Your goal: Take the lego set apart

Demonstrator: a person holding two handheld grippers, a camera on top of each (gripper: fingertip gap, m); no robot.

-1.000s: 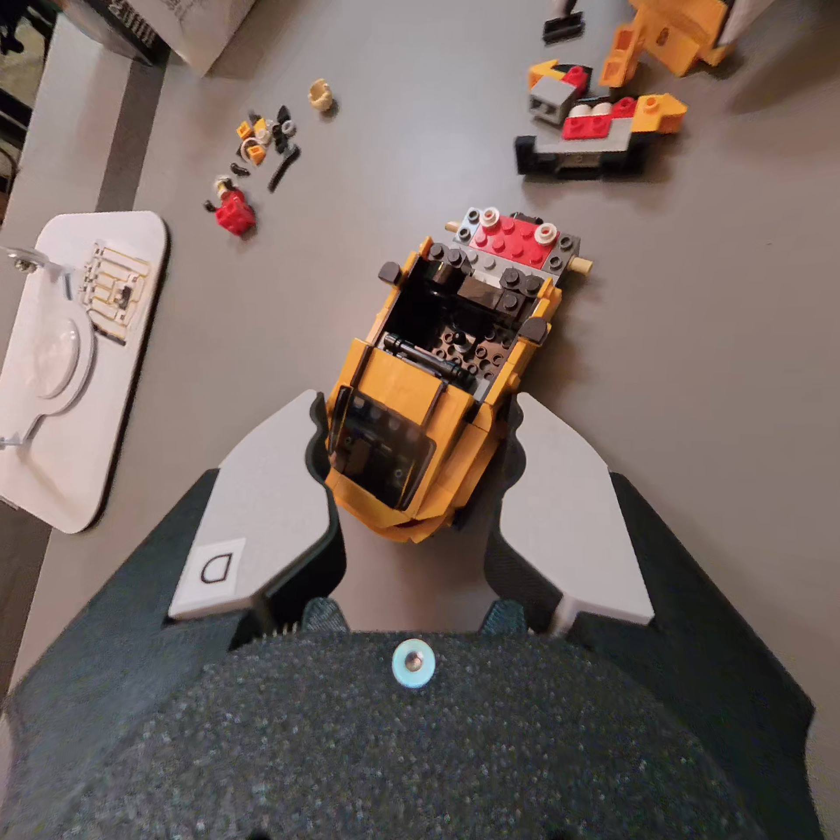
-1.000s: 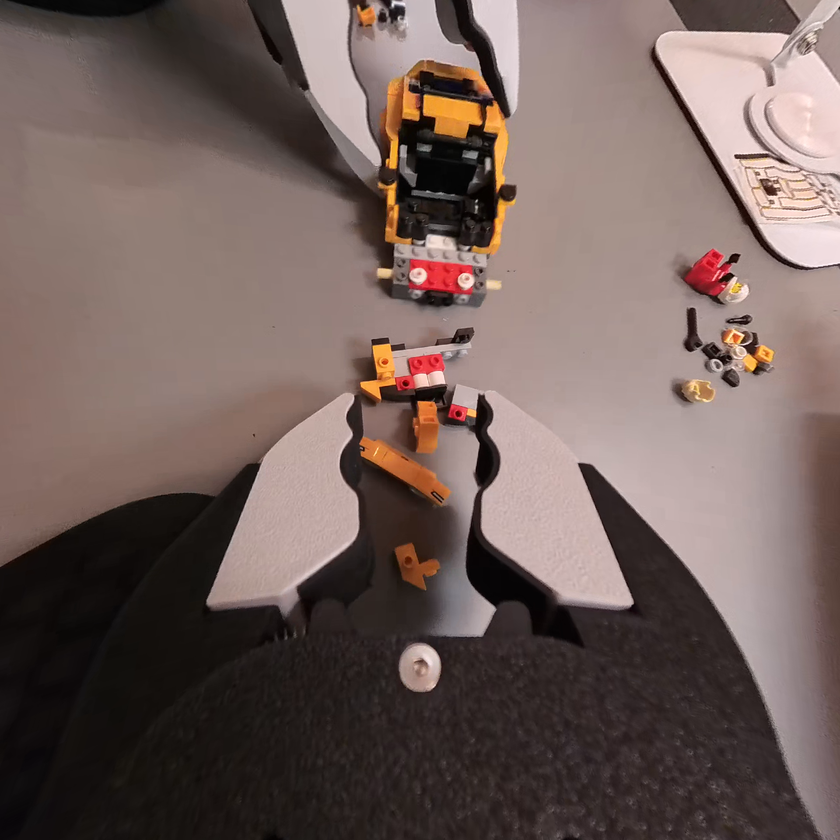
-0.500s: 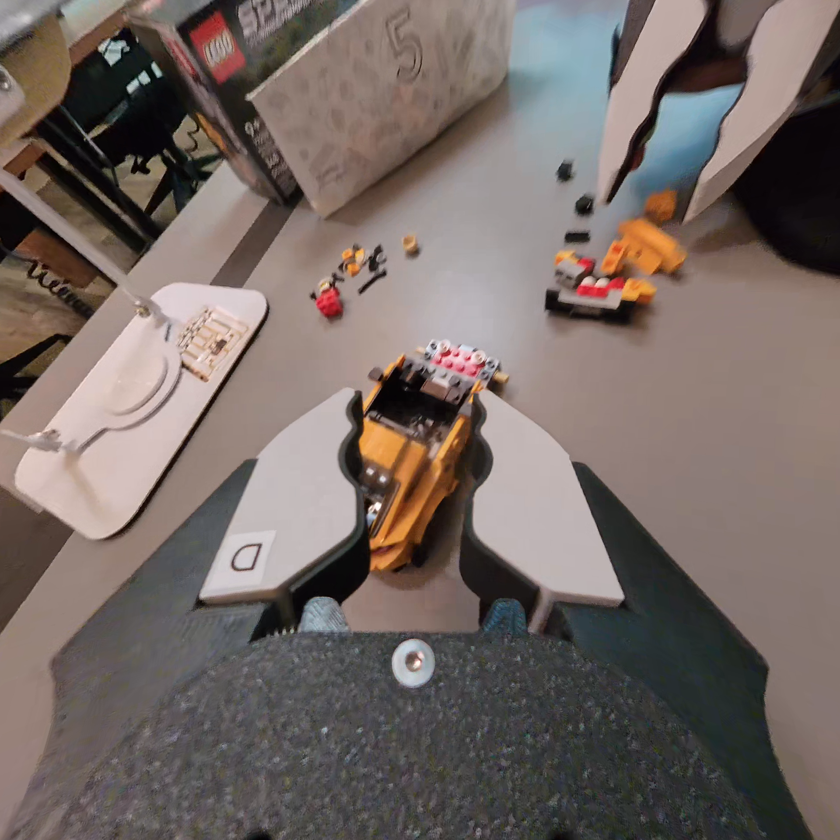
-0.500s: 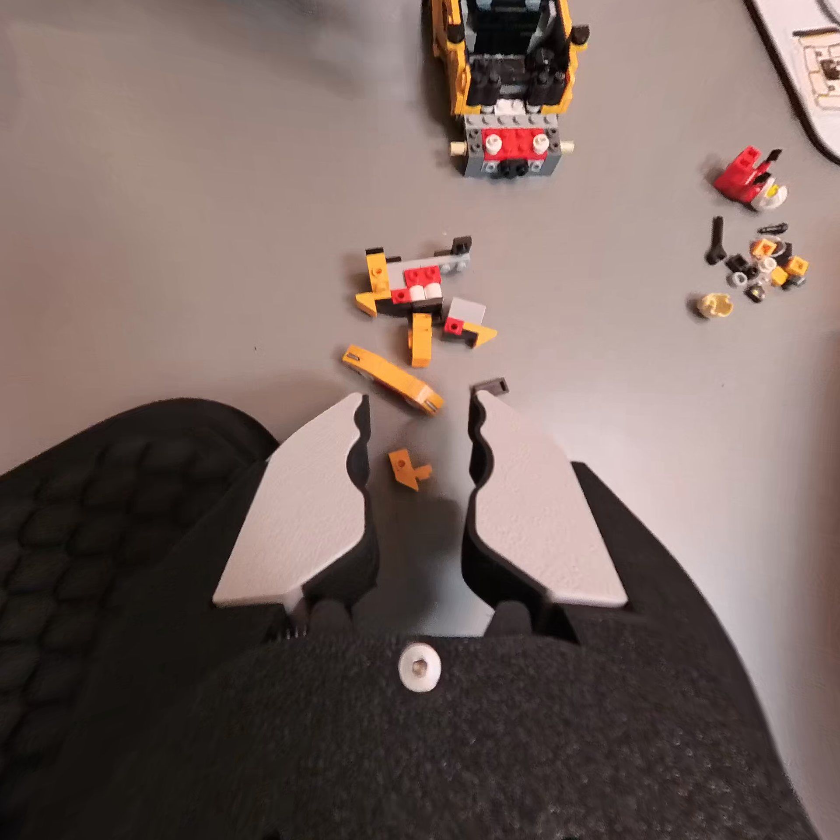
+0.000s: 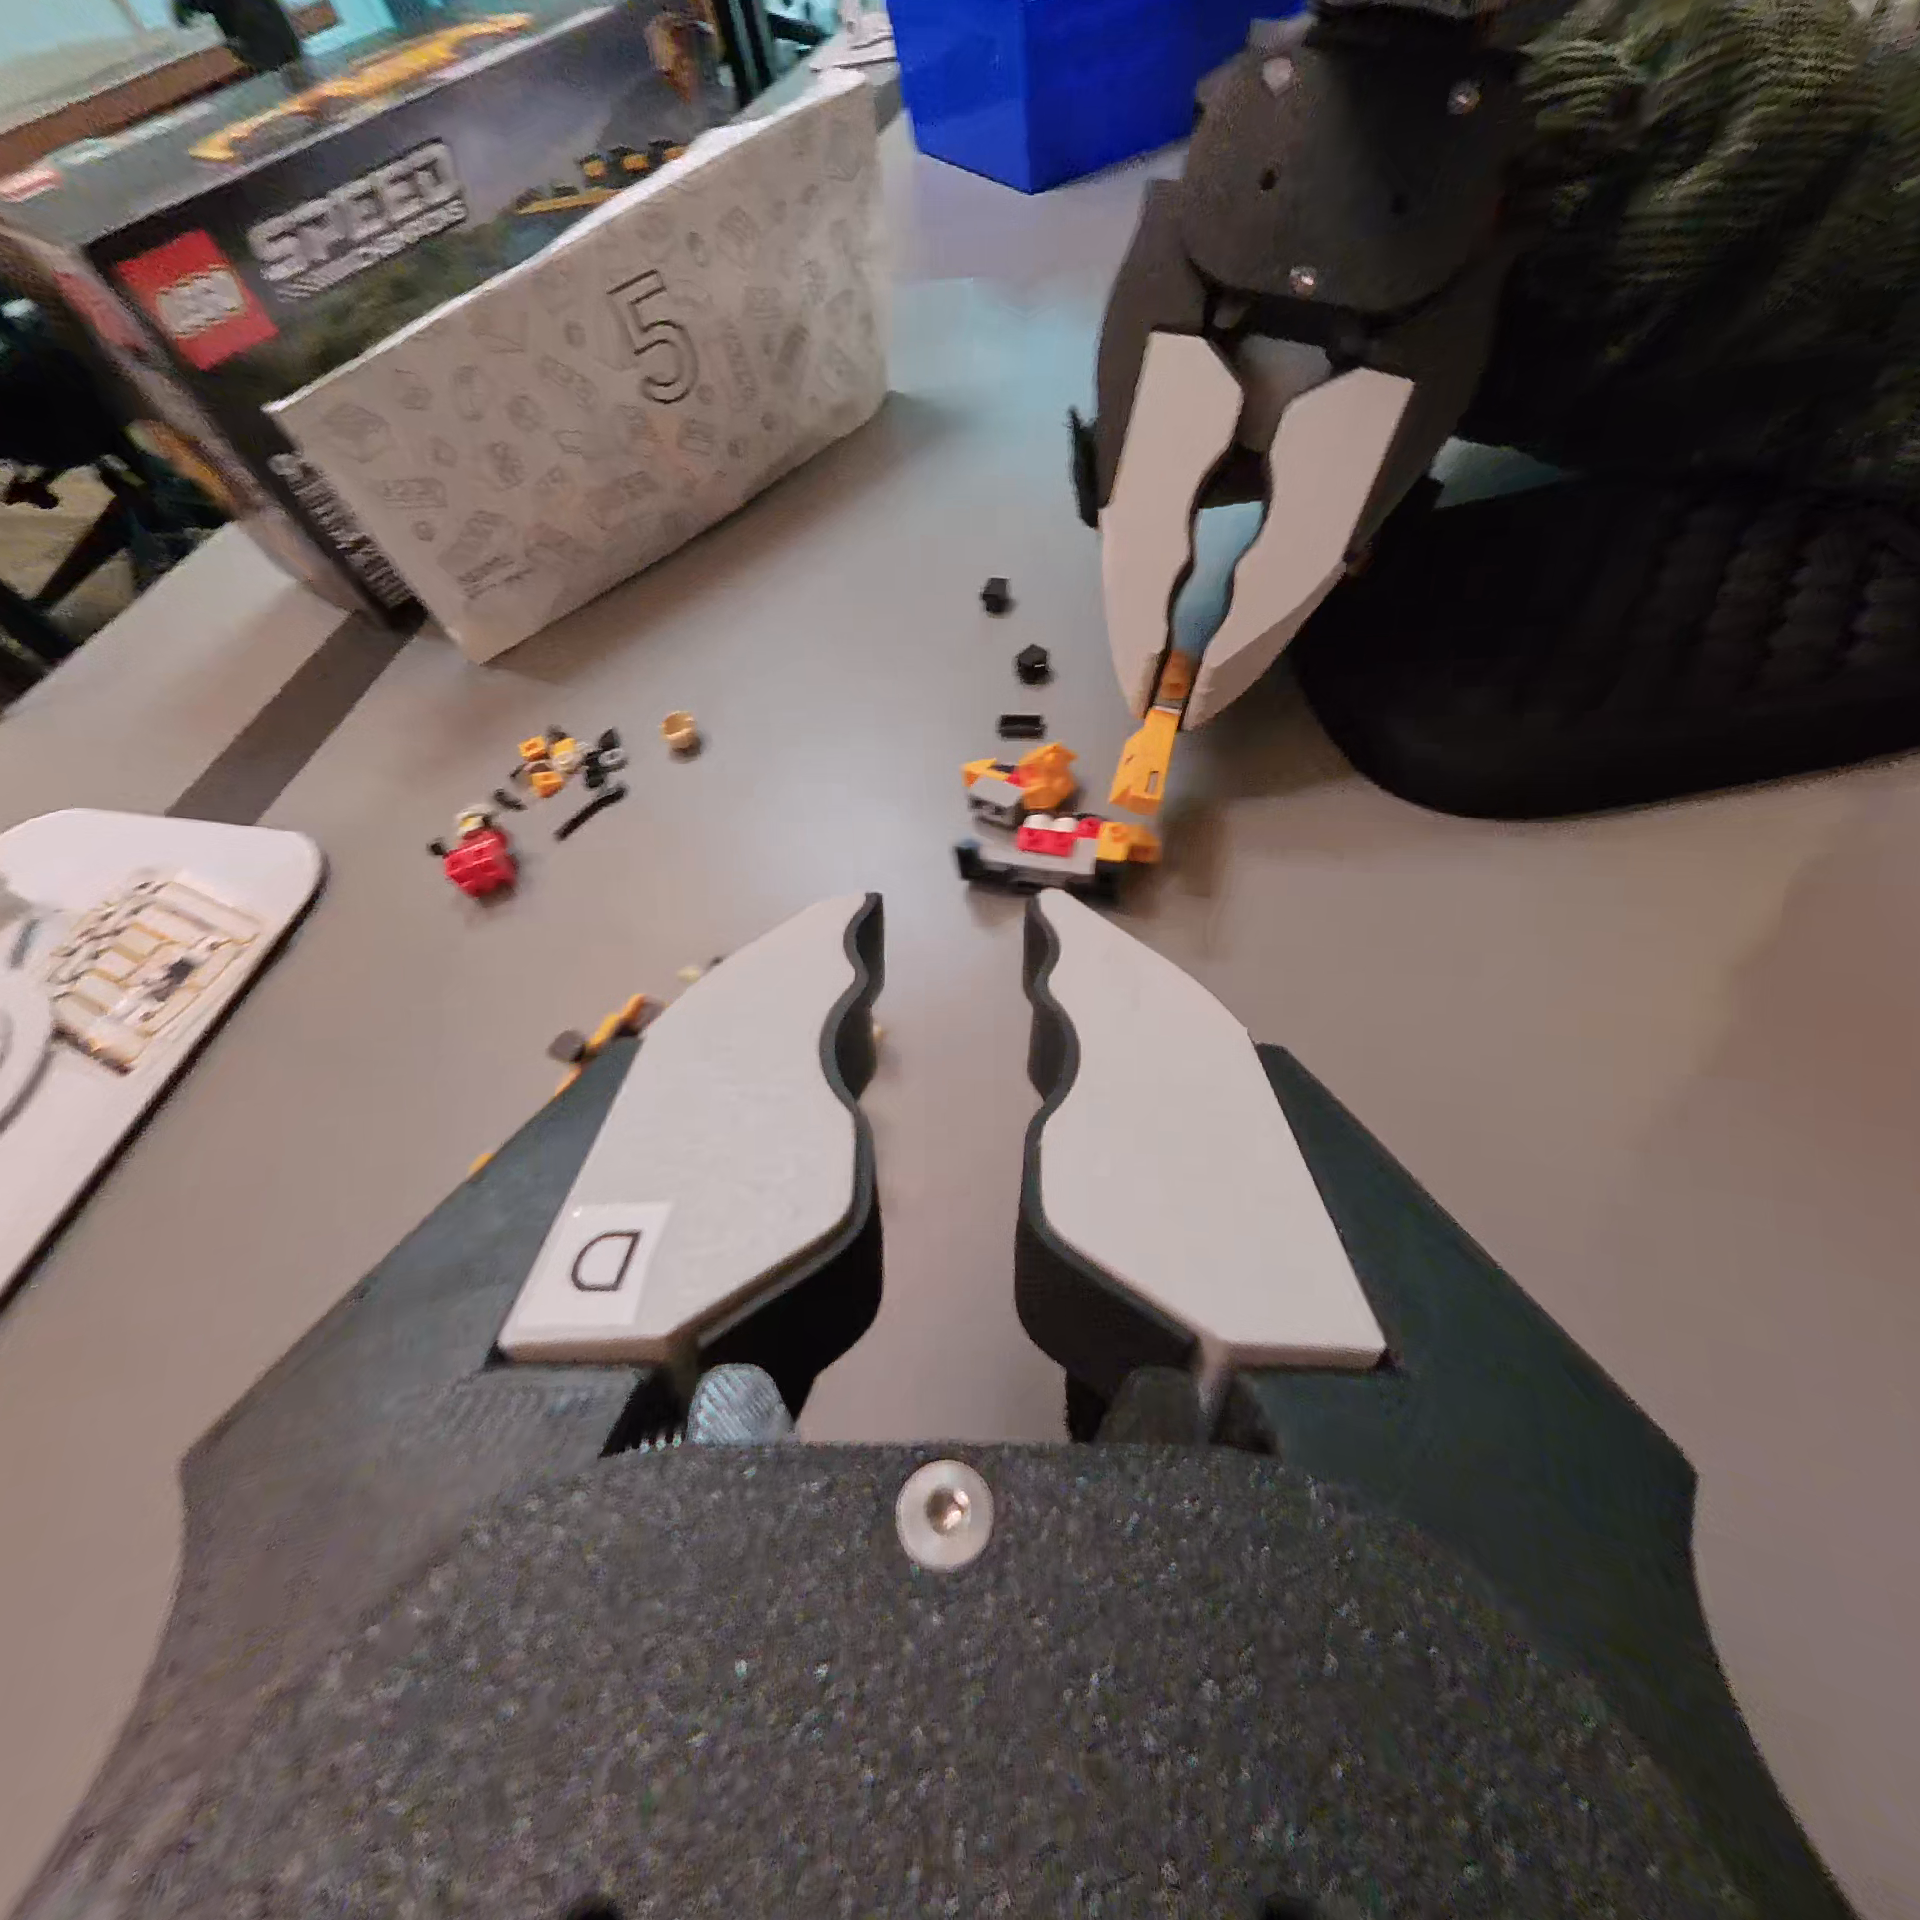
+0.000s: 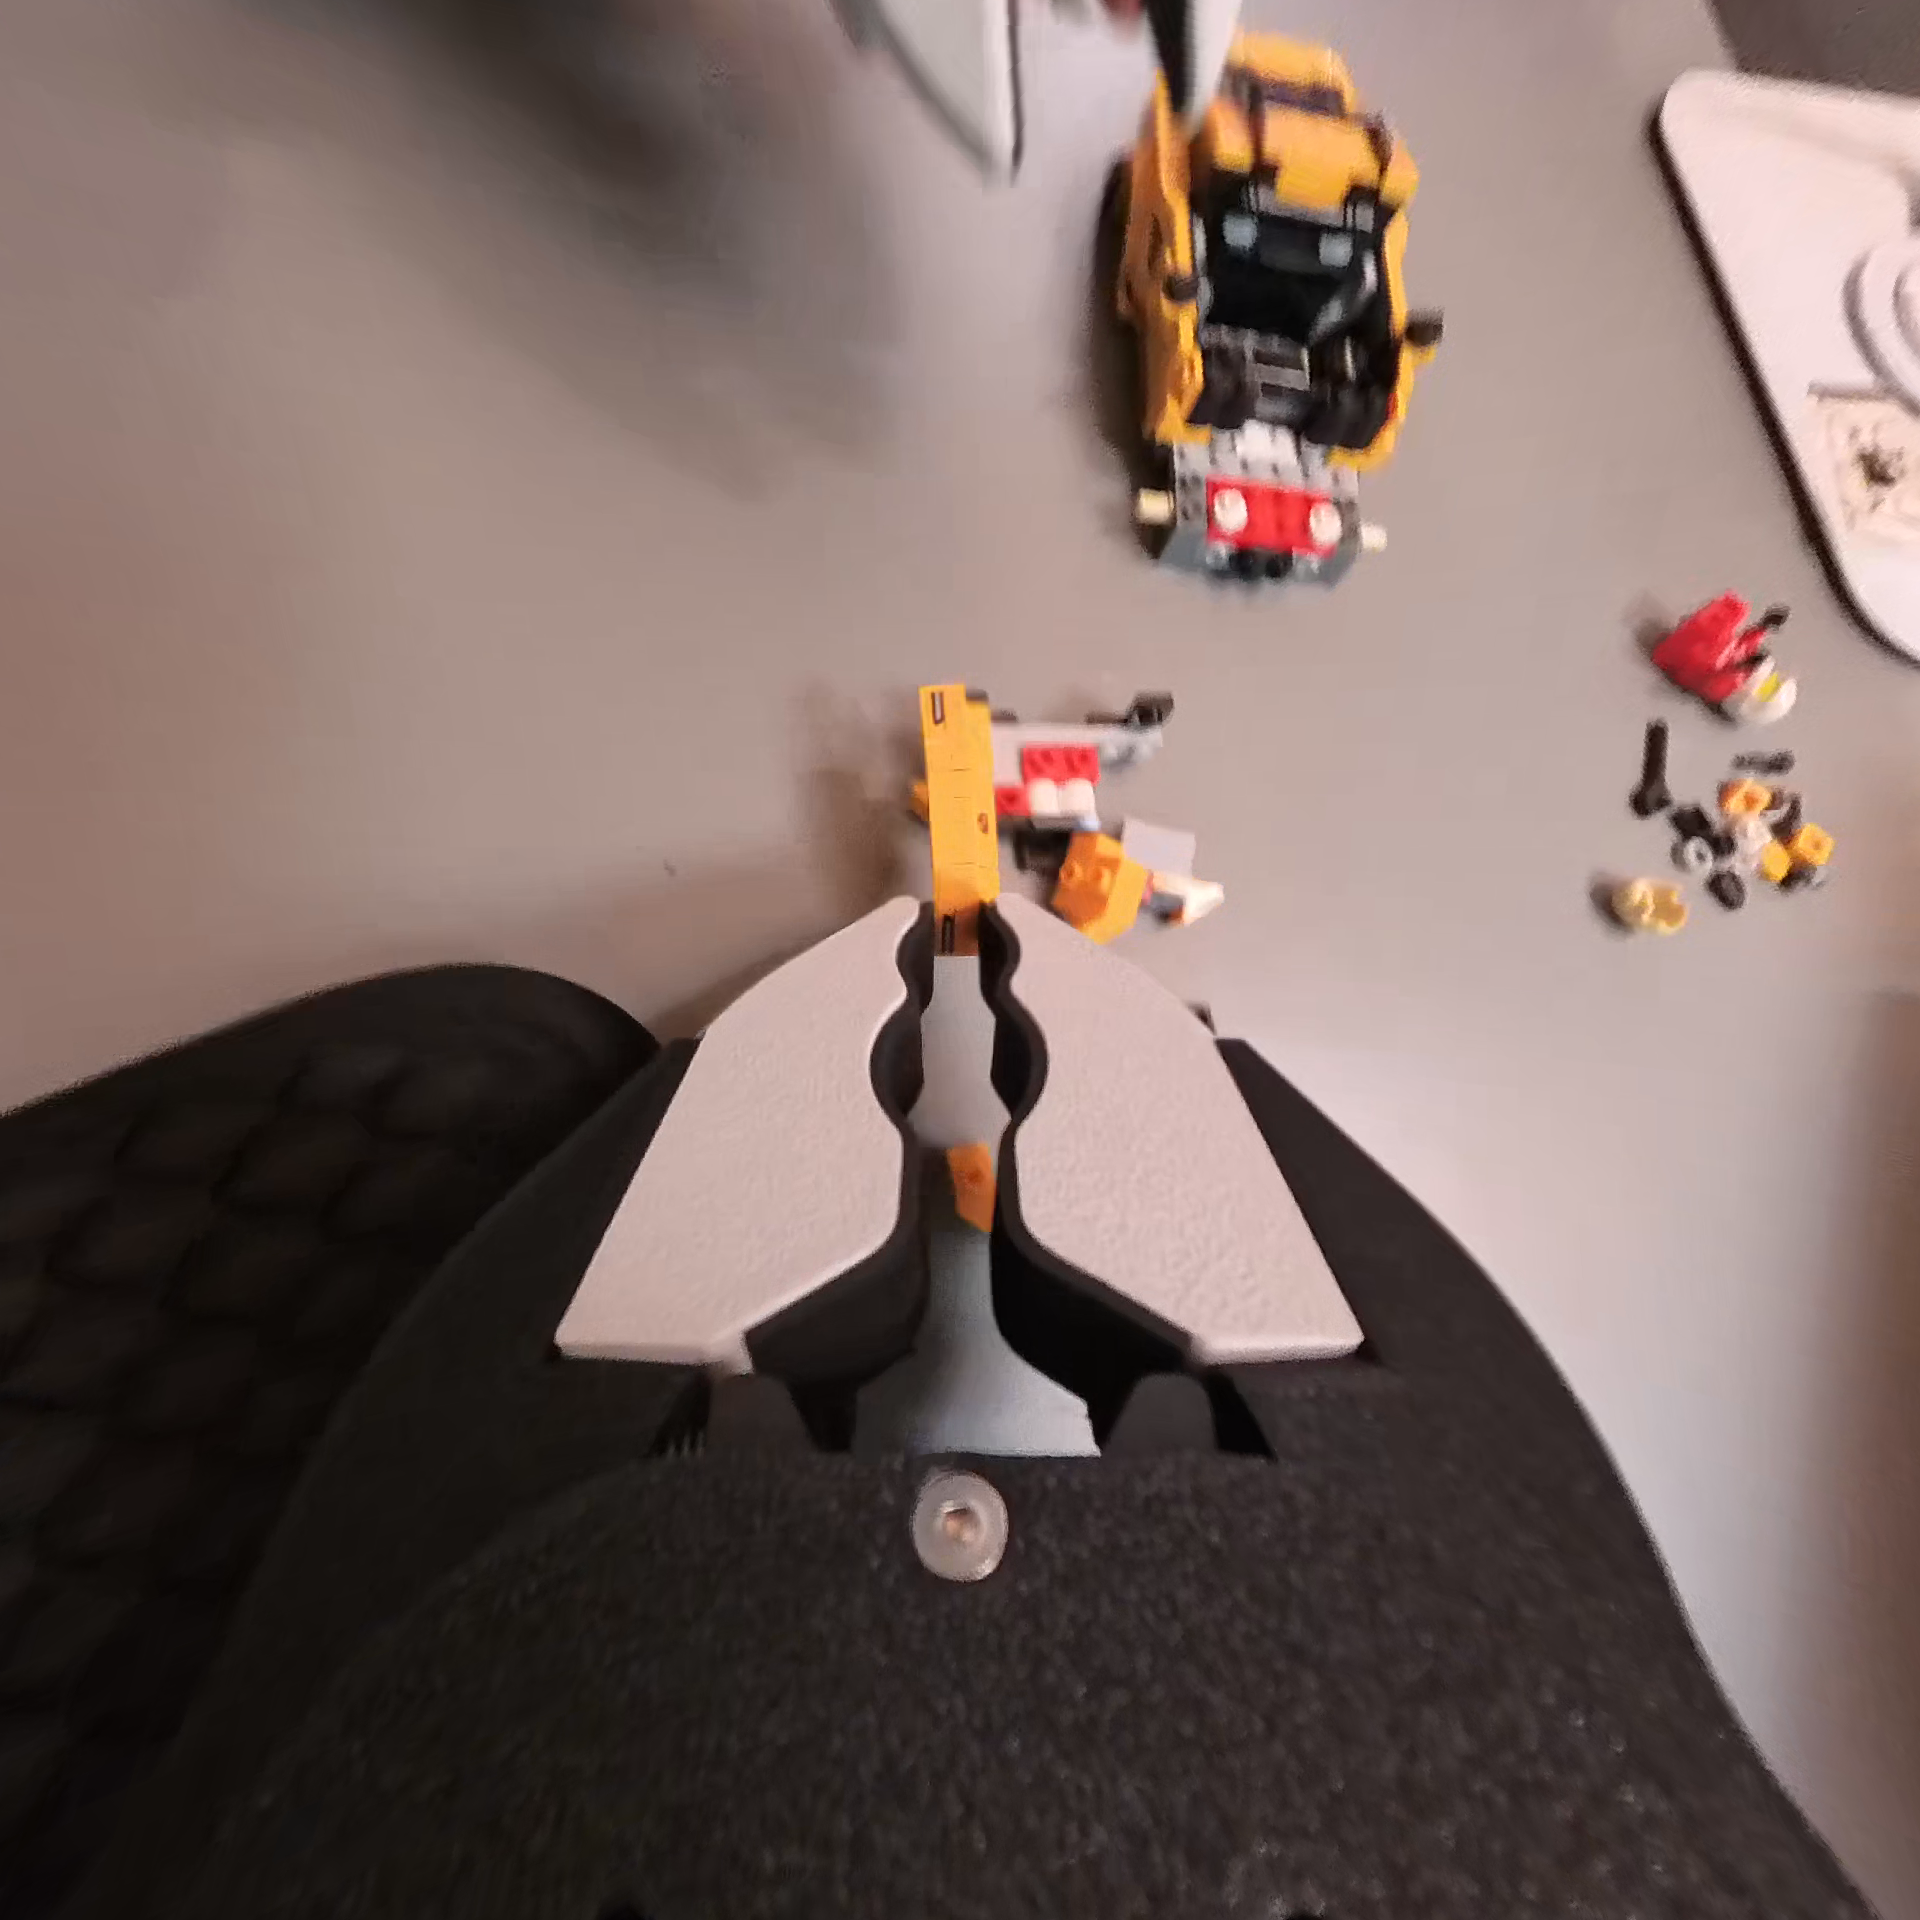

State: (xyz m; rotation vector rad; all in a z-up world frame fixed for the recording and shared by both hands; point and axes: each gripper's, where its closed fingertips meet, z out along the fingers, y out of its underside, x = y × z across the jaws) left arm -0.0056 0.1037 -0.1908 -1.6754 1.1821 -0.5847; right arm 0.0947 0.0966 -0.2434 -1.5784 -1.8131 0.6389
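The orange lego car (image 6: 1268, 343) stands on the grey table, its red and grey rear facing my right gripper. In the left wrist view only a sliver of the car (image 5: 613, 1029) shows beside my left finger. My left gripper (image 5: 951, 914) is open and empty; its fingertips show blurred over the car in the right wrist view (image 6: 1091, 104). My right gripper (image 6: 951, 920) is shut on a long orange piece (image 6: 961, 821) and holds it by one end. It shows in the left wrist view (image 5: 1174, 707) with the long orange piece (image 5: 1143, 769) hanging from its tips.
A pile of removed pieces (image 6: 1081, 810) lies by the right gripper. Small loose bits (image 6: 1745, 831) and a red piece (image 6: 1714, 655) lie to the right. A white board (image 5: 125, 966), a lego box (image 5: 312, 260), a white bag (image 5: 603, 416) and a black cushion (image 5: 1610, 644) border the space. The left gripper's tips are roughly 12 cm from the right gripper's.
My left gripper has let go of the car and risen off it. My right gripper has shut on the long orange piece and raised one end.
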